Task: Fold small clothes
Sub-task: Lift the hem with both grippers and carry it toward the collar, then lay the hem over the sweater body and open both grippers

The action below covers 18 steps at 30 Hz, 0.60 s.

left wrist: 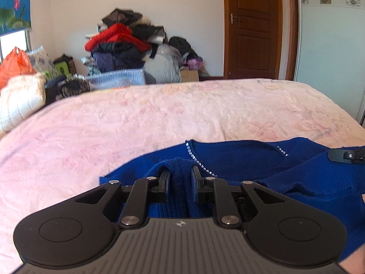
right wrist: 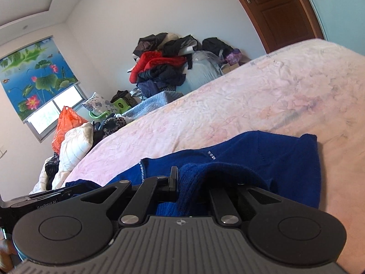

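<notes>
Sweater: the blue sweater [left wrist: 285, 173] lies at the near edge of the bed [left wrist: 159, 114], on the pink cover, with the neckline and its small stones turned to the far side.
Left gripper: the left gripper [left wrist: 181, 178] is closed almost fully on a bunched ridge of the blue knit; the fabric fills the narrow gap between its fingers.
Right gripper: the right gripper [right wrist: 194, 180] is also nearly closed on a thick fold of the sweater. The knit covers its right finger, so I cannot see how deep the hold is.
Step, as I judge: both ends are lifted to bring one part of the sweater over the rest.
Risk 1: the right hold may be only on the top layer. Then the lower layer stays behind and the fold comes out crooked.
Risk 2: the knit is soft and stretchy. If the two grippers move apart, it can pull out of one of them or lose its shape.
Risk 3: the stones at the neckline [left wrist: 200, 164] are just beside the left finger and could catch on it.
Risk 4: the sweater is close to the bed edge, so a pull toward the person could drag it off.
</notes>
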Tool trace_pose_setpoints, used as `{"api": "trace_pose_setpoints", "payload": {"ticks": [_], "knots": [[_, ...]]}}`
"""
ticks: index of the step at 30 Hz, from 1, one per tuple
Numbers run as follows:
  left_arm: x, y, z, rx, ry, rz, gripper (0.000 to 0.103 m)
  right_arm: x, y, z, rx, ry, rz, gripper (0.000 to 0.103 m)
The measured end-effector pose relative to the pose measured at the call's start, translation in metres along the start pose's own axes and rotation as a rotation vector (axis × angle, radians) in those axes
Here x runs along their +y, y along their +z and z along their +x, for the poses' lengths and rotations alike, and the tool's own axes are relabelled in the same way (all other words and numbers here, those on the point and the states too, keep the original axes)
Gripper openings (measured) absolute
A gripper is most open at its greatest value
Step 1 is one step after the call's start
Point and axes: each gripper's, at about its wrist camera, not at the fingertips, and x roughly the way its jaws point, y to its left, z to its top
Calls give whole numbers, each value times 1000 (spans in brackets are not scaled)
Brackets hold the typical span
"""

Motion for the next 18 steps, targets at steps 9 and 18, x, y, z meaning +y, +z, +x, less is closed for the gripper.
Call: {"api": "trace_pose_setpoints", "payload": {"ticks": [9, 18], "knots": [[30, 6, 52, 164, -90, -166, 24, -30, -6, 40, 74, -31, 98, 13], [65, 11, 71, 213, -190, -381, 76, -39, -2, 53, 121, -17, 126, 30]]}}
